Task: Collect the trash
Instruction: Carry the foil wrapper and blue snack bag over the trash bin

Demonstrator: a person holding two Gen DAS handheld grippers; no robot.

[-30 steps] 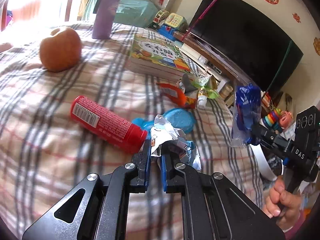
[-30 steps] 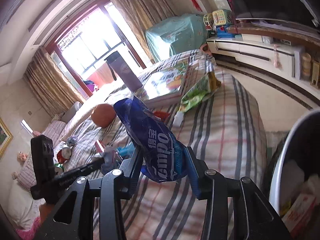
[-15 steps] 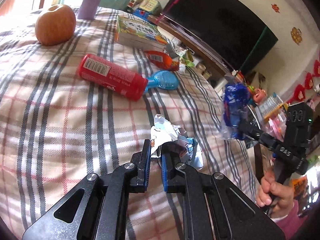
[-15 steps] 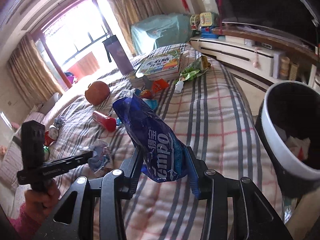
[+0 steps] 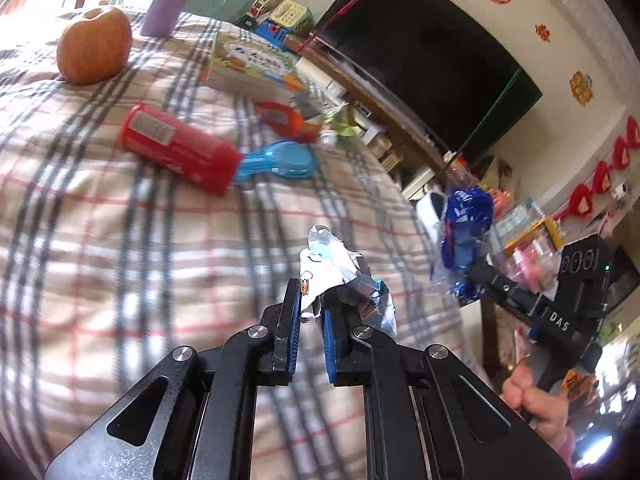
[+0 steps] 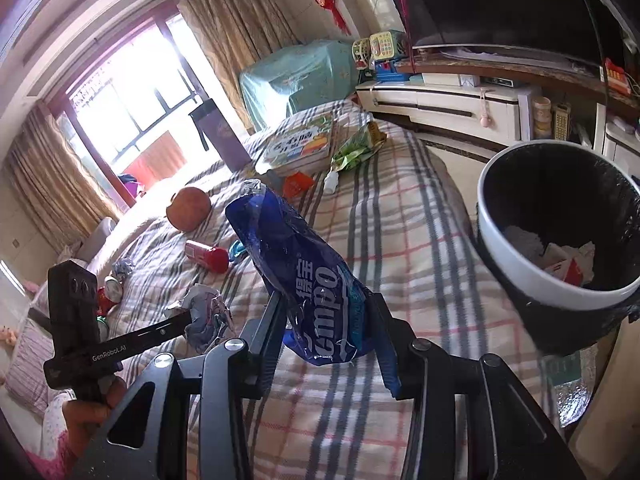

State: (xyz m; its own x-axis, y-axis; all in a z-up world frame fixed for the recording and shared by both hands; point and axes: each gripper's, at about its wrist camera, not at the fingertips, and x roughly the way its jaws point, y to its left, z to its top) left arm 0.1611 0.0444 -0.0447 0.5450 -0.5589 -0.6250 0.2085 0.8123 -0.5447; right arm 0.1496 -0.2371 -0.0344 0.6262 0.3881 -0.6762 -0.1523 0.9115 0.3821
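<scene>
Over the checked bedcover [image 5: 132, 240] I hold both my grippers in the air. On the far left of the left wrist view an apple [image 5: 94, 45] lies on the cover, and behind it stands a purple bottle [image 5: 168, 8]. Next to the right comes a red can [image 5: 180, 150] on its side, touching a blue plastic toy [image 5: 280, 164]. Behind them lie a picture book [image 5: 252, 66] and an orange wrapper [image 5: 280, 118].

My left gripper [image 5: 311, 312] is pressed together on a crumpled wrapper [image 5: 340, 280], white and silver; the wrapper sticks out above the fingertips and does not touch the cover. Right of it, in the same view, my right gripper [image 5: 464, 276] pinches a blue bag [image 5: 464, 232], and my right hand [image 5: 532, 396] grips the handle below.

From the right wrist view, my left gripper [image 6: 188, 320] with the crumpled wrapper [image 6: 206, 316] shows at the left, over the cover. In the middle my right gripper [image 6: 326, 320] holds the blue bag [image 6: 304, 272] between its two fingers, which are set fairly wide but closed on the bag; the bag stands tilted up and to the left. A green wrapper [image 6: 354, 150] lies near the book [image 6: 298, 146], farther back. At the right, beside the bed, stands a bin [image 6: 504, 248] with a white rim, and some paper lies inside it. The blue bag is left of the bin, not over it.
</scene>
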